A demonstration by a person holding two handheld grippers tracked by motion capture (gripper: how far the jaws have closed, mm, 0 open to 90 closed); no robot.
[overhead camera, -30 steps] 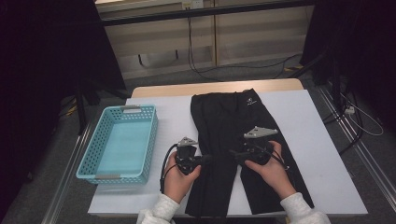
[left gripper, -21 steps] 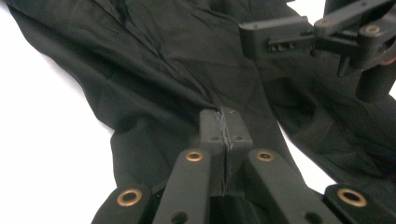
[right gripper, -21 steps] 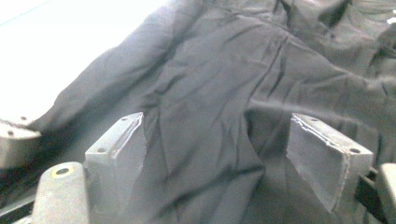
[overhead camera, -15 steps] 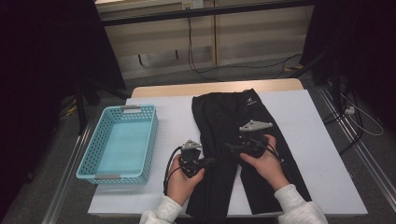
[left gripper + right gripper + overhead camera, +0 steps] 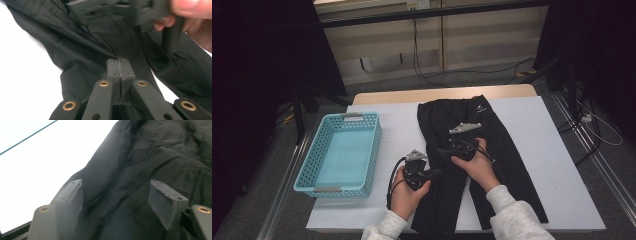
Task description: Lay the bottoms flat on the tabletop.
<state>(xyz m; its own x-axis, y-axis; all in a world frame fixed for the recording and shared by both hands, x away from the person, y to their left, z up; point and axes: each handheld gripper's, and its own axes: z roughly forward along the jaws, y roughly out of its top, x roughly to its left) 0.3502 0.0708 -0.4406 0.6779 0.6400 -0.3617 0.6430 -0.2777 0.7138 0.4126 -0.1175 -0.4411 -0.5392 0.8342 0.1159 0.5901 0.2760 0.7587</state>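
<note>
Black trousers (image 5: 472, 117) lie flat on the white table (image 5: 557, 150), waist at the far end. My left gripper (image 5: 439, 173) rests on the left leg's inner edge, jaws shut; the left gripper view has its tips (image 5: 120, 67) pressed together against a fold of the trousers (image 5: 82, 50), and I cannot tell whether cloth is pinched. My right gripper (image 5: 442, 150) hovers just beyond it, pointing left. Its jaws (image 5: 116, 200) stand open and have just been closing, with trouser cloth (image 5: 150, 157) lying between and under the pads, untouched by them. That right gripper (image 5: 112, 10) crosses the top of the left gripper view.
A light blue plastic basket (image 5: 310, 152) stands on the table's left part, nothing in it. White table (image 5: 37, 157) lies bare to the left of the trousers and to their right. Cables run on the floor beyond the far edge.
The right hand has carried its gripper away from the person and slightly left over the trousers, closer to the left gripper. The left hand has stayed put.
</note>
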